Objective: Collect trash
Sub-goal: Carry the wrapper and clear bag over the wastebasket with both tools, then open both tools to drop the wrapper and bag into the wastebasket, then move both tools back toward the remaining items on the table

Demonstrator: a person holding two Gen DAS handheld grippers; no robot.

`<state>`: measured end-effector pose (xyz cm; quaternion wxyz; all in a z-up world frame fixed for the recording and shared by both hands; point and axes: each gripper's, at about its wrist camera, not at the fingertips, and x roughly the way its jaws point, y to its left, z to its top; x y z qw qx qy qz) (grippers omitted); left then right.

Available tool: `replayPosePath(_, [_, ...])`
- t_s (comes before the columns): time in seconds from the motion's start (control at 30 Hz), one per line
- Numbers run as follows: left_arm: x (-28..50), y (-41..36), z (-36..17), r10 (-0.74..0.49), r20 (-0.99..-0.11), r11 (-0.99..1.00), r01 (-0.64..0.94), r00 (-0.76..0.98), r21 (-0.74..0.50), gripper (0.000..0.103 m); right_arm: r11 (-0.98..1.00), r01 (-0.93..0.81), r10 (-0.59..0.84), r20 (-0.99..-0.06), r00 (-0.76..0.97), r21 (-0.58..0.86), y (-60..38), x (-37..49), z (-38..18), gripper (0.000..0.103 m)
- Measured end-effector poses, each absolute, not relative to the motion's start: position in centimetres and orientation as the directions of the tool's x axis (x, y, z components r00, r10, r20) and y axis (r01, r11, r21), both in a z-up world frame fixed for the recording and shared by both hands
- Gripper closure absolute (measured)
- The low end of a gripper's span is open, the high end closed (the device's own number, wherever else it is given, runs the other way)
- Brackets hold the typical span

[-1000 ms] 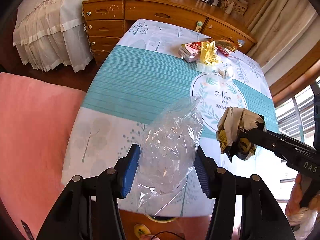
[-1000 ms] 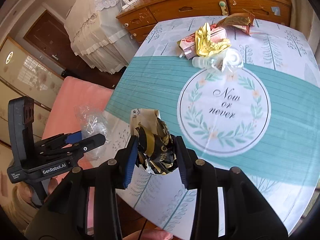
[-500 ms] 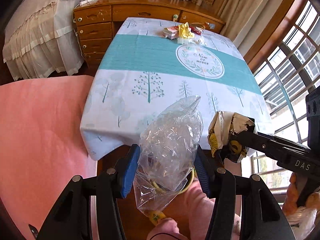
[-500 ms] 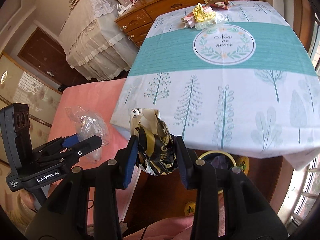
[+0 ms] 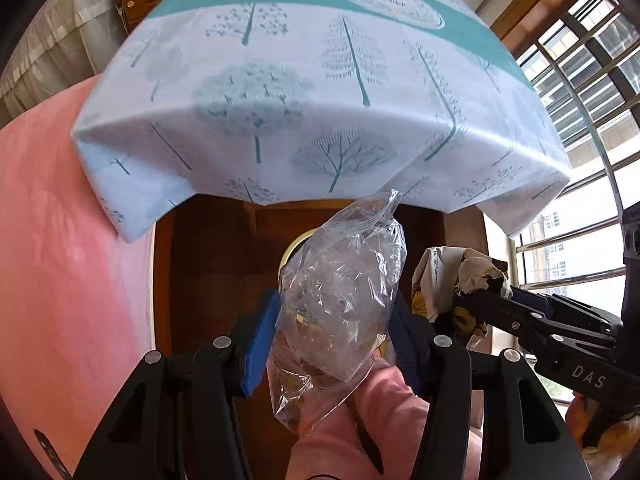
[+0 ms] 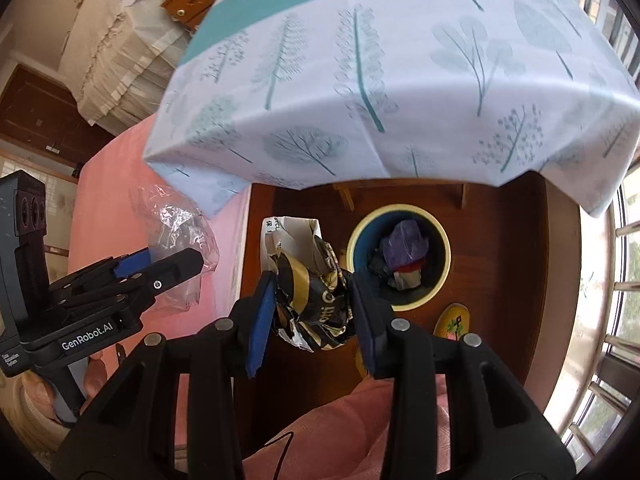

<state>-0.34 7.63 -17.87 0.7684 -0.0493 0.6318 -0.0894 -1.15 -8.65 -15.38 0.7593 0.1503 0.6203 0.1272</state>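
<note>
Left fingers (image 5: 334, 336) clamp clear bag (image 5: 340, 300); right fingers (image 6: 310, 316) clamp crumpled wrapper (image 6: 312, 292).

A crumpled clear plastic bag (image 5: 340, 292) and a crushed black-gold wrapper (image 6: 312, 300) hang above the round bin (image 6: 400, 258).

"GenRobot.AI" is printed white on the black left gripper (image 6: 176, 264); "DAS" on the black right gripper (image 5: 472, 300).

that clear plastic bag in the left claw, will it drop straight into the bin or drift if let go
The crumpled clear plastic bag looks thin and floppy, sagging below the left claw, so it probably weighs very little. It may flutter rather than fall straight into the round cream-rimmed bin. Its slick film might also cling briefly to the blue pads.
</note>
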Motion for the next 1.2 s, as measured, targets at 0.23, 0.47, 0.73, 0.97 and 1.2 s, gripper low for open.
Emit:
replayPosePath(0.23, [-0.5, 5.3, -29.7, -0.173, -0.977, 0.985, 0.025, 0.128, -0.171, 0.049, 0.948, 0.045, 0.304, -0.941, 0.152, 0.314, -10.7, -1.6, -26.5, 0.069])
replayPosePath(0.47, [0.6, 3.9, -40.6, -0.148, -0.985, 0.989, 0.008, 0.091, -0.148, 0.049, 0.958, 0.086, 0.263, -0.958, 0.111, 0.273, -12.0, -1.0, -37.7, 0.069])
replayPosePath(0.73, [2.1, 3.5, -48.6, -0.157, -0.984, 0.987, -0.011, 0.081, -0.158, 0.043, 0.953, 0.121, 0.268, -0.96, 0.08, 0.276, -13.4, 0.4, -46.6, 0.068])
replayPosePath(0.97, [3.6, 4.4, -51.3, -0.167, -0.984, 0.985, -0.027, 0.061, -0.169, 0.015, 0.941, 0.17, 0.283, -0.956, 0.075, 0.292, -14.1, 1.8, -50.1, 0.046])
replayPosePath(1.2, [3.5, 4.6, -50.9, -0.103, -0.992, 0.994, -0.031, 0.076, -0.106, 0.014, 0.94, 0.185, 0.273, -0.957, 0.094, 0.286, -14.3, 2.2, -50.6, 0.034])
